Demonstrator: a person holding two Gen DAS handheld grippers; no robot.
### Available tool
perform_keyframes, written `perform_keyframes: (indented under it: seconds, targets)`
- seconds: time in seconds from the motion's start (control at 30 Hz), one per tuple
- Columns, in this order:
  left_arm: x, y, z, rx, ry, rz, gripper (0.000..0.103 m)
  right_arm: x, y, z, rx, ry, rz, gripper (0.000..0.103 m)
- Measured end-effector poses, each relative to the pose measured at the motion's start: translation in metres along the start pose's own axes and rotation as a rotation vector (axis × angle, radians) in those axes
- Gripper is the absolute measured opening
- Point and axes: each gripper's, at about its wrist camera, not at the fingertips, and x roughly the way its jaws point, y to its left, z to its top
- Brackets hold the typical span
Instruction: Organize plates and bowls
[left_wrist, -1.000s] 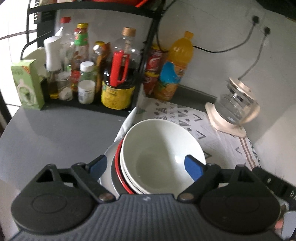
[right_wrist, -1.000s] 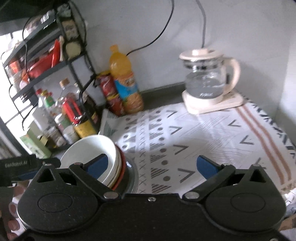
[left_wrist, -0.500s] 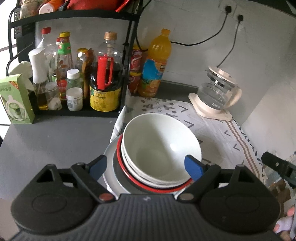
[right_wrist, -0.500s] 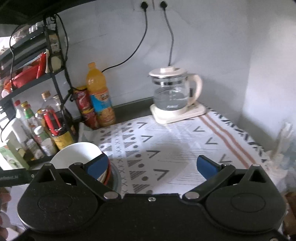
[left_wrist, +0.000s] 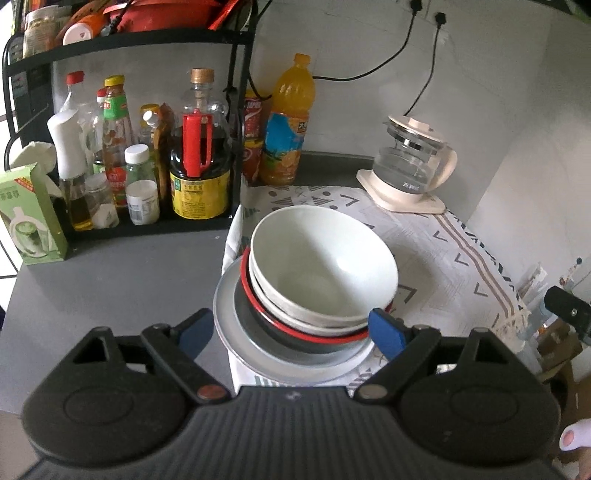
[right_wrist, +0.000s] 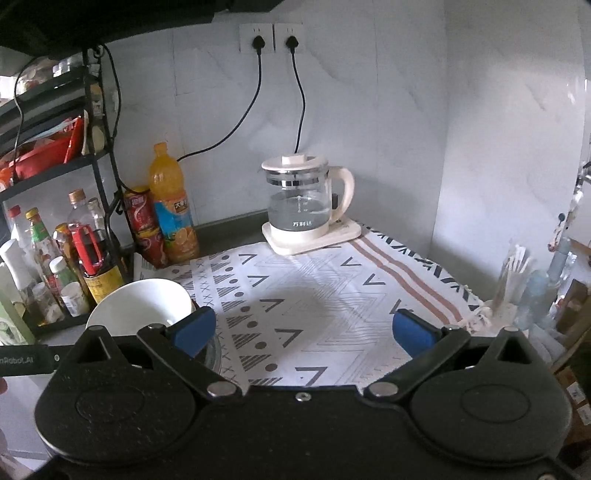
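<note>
The left gripper (left_wrist: 291, 332) has its fingers wide apart and holds nothing; the blue pads stand on both sides of a stack of dishes, and they seem not to press on it. On top of the stack is a white bowl (left_wrist: 321, 266), nested in a second white bowl, then a red-rimmed black bowl (left_wrist: 280, 328), and under all a grey plate (left_wrist: 236, 332). The stack rests at the left edge of a patterned cloth (right_wrist: 314, 291) on the grey bench (left_wrist: 110, 273), just in front of a black rack of sauce bottles (left_wrist: 199, 155). The right gripper (right_wrist: 303, 330) is also spread open and empty, above the bare cloth. A glass kettle (right_wrist: 306, 203) stands at the back, an orange drink bottle (right_wrist: 171, 206) near the rack.
</note>
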Motion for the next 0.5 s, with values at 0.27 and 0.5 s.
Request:
perform_keyframes:
  seconds: [0.27, 0.5]
  targets:
    - [-0.011, -0.003, -0.014, 0.037, -0.001, -0.036, 0.089, -0.016, 0.003, -0.013, -0.003, 0.027, -0.007, 0.103]
    - [-0.033, 0.003, -0.014, 0.012, 0.008, -0.019, 0.089, -0.037, 0.000, -0.005, 0.046, 0.090, 0.033, 0.103]
